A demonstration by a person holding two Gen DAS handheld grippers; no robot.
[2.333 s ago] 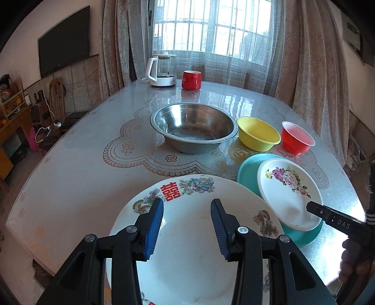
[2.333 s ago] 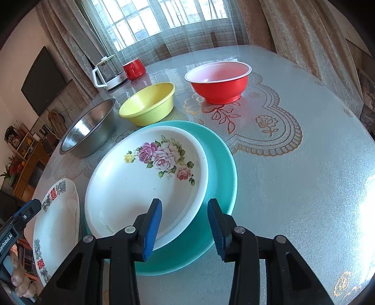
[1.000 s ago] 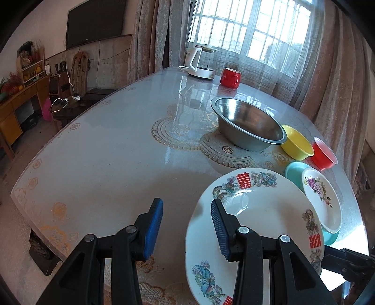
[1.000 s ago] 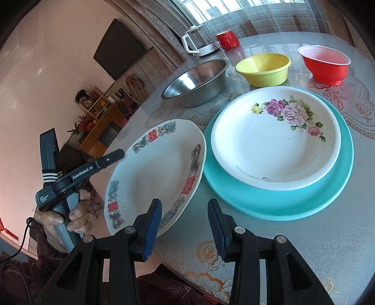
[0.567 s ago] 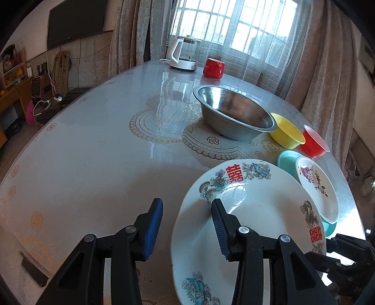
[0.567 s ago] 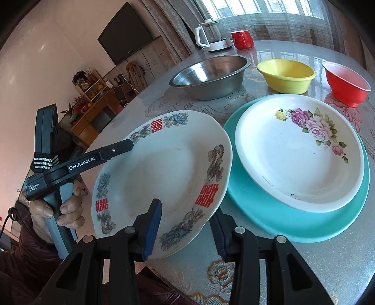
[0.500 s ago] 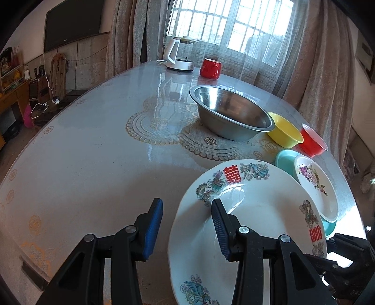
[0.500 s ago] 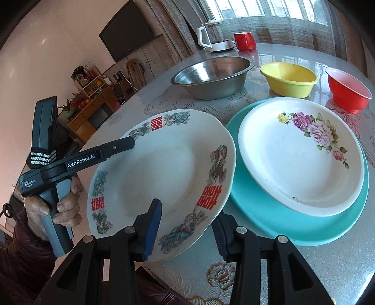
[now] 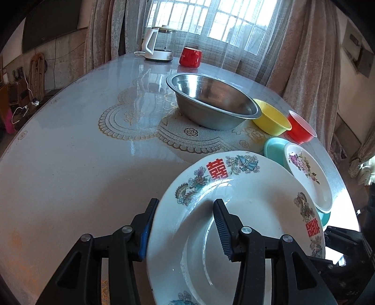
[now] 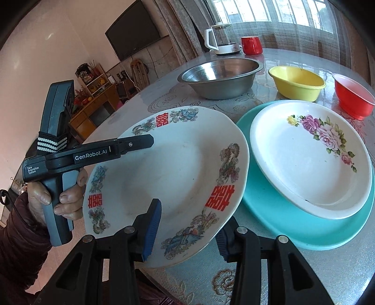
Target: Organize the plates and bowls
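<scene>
Between 2 wide hand-held grippers, left [image 9: 185, 225] and right [image 10: 187, 225], big plate [image 10: 168, 169], rim overlapping teal plate [image 10: 281, 223].

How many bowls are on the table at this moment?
3: the steel bowl nearest the kettle, the yellow bowl beside it, and the red bowl at the row's end. None appears hidden.

Daylight comes thru the barred window [image 9: 225, 21] behind sheer curtains; it blows out white there and throws glare streaks on the glossy table [image 9: 77, 150] w/ reflections in the steel basin [image 9: 212, 103]. Room's left side and the TV [image 10: 133, 29] sit dimmer, soft shadow under the double-happiness plate [image 9: 236, 225]. Both views sharp mid-frame, strong fisheye bending and black vignette at corners.
</scene>
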